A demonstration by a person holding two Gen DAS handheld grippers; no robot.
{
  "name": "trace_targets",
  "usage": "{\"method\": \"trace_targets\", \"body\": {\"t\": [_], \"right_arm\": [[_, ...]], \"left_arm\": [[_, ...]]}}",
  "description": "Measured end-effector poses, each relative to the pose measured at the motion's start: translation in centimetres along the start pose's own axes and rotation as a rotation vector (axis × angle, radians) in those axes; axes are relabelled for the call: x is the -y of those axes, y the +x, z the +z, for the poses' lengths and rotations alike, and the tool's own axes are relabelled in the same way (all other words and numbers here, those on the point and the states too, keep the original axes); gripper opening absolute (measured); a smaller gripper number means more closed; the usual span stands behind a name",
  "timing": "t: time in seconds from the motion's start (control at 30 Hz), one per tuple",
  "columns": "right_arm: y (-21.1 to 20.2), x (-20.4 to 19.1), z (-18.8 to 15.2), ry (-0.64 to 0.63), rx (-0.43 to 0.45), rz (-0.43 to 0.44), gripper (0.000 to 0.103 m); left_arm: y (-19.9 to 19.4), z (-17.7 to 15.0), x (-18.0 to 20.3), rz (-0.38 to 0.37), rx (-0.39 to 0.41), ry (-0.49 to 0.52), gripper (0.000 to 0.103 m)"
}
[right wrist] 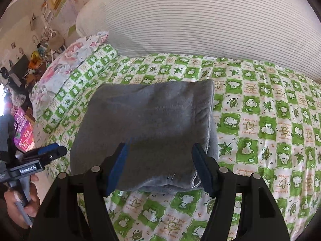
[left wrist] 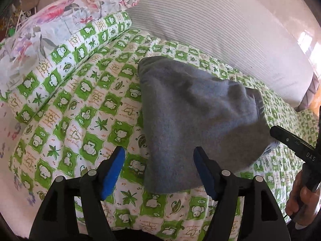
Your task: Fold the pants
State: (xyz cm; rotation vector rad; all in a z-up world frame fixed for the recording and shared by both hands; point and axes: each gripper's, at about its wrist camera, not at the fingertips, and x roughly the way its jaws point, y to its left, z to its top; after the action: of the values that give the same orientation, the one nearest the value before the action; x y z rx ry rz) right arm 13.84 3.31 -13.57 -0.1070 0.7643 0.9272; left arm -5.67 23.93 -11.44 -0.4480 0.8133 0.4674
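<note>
pants | grey, folded into thick rectangle on bedspread | both hand-held grippers released, grasping nothing

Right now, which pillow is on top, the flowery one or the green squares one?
The flowery pillow is on top. It has pink flowers on white and lies across the green checked pillow, which matches the bedspread.
</note>
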Motion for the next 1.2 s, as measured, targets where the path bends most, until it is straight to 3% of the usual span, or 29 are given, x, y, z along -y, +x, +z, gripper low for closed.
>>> {"method": "trace_targets", "body": {"t": [0.5,1.2], "right_arm": [[-0.2,-0.7,-0.6,-0.142,-0.033,0.043,0.084],[-0.9,-0.4,-0.4,-0.227,-0.079,0.065,0.087]], "left_arm": [[-0.9,-0.5,2.3,0.074,0.019,0.076,0.079],[-1.5,-1.3,3.9,0.085,0.021,0.134,0.081]]}}
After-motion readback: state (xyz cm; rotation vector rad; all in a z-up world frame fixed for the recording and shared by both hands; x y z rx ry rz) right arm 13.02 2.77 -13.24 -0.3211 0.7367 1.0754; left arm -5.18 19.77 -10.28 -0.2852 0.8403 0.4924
